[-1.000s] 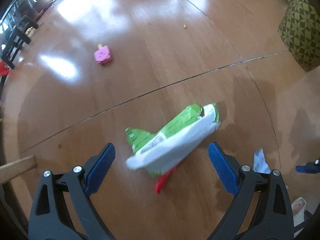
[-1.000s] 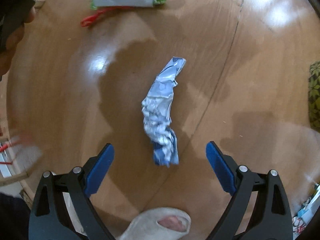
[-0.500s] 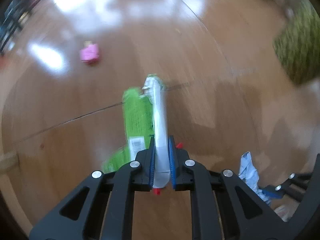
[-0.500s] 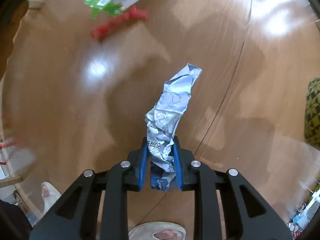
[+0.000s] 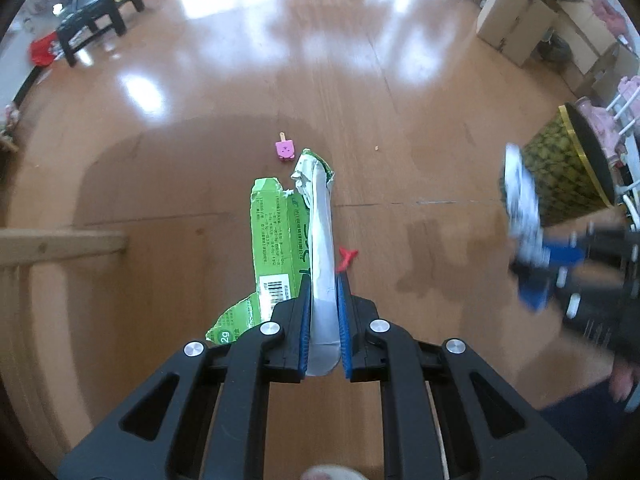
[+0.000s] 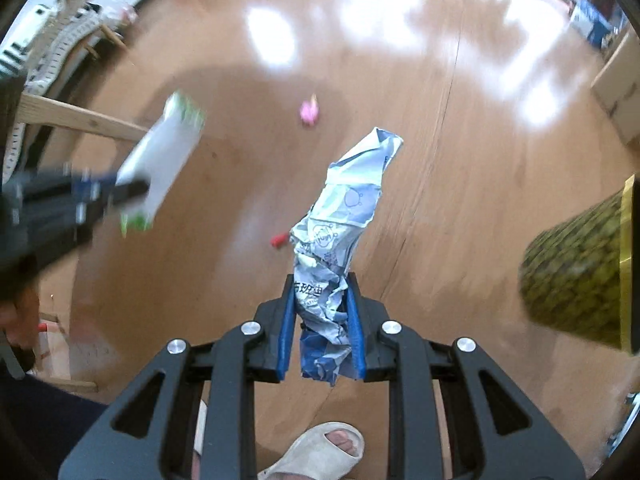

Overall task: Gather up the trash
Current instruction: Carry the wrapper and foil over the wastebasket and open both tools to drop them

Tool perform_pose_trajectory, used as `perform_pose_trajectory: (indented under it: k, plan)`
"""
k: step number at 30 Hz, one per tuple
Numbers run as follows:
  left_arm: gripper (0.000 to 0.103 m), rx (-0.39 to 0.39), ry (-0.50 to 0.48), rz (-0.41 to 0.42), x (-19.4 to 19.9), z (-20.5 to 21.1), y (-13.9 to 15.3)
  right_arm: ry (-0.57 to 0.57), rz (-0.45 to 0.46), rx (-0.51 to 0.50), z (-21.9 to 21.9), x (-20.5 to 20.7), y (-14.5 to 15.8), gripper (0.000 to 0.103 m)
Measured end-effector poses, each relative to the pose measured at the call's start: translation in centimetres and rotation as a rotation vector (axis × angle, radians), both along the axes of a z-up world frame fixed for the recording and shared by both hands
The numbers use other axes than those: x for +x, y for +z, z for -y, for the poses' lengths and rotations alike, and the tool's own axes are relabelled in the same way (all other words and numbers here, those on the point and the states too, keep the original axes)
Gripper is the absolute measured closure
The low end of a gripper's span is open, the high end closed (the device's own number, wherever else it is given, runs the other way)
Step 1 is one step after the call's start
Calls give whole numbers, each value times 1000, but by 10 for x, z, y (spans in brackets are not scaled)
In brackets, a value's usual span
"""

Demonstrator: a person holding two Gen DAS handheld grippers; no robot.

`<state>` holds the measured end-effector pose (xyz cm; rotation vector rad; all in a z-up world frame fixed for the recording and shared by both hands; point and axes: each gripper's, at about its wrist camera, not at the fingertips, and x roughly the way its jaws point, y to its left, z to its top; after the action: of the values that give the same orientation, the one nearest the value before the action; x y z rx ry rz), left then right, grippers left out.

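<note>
Both tongs are clamped on trash held clear of the floor, left tongs (image 5: 323, 324) on a green carton (image 5: 294, 236), right tongs (image 6: 320, 334) on a blue wrapper (image 6: 340, 216), so carrying looks underway; next, probably release over the bin (image 6: 580, 268).

Daylight is glaring off the far floor (image 5: 280, 20); fisheye edges are bending, and the bin (image 6: 580, 264) is blurring at the right edge.
</note>
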<state>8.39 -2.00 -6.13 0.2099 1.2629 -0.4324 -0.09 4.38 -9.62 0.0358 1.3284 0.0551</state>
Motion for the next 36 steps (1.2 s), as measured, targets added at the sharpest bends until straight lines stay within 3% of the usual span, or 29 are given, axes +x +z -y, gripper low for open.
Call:
perform_pose_trajectory:
  k: [3, 8, 13, 16, 26, 31, 36]
  plan:
    - [92, -22, 46, -15, -36, -13, 34, -1, 48, 19, 11, -8, 55, 79]
    - [92, -55, 114, 19, -85, -26, 78, -42, 119, 12, 24, -29, 100, 79]
    - [92, -114, 150, 24, -106, -24, 82, -134, 142, 111, 31, -41, 102, 79]
    - [92, -93, 151, 35, -106, -25, 80, -113, 135, 76, 28, -47, 96, 79]
    - [92, -77, 190, 11, -90, -32, 58, -176, 149, 101, 54, -42, 95, 79]
    - [92, -47, 149, 8, -76, -1, 58, -240, 167, 112, 83, -40, 106, 79]
    - [92, -92, 79, -2, -56, 65, 68, -301, 168, 72, 135, -44, 123, 79]
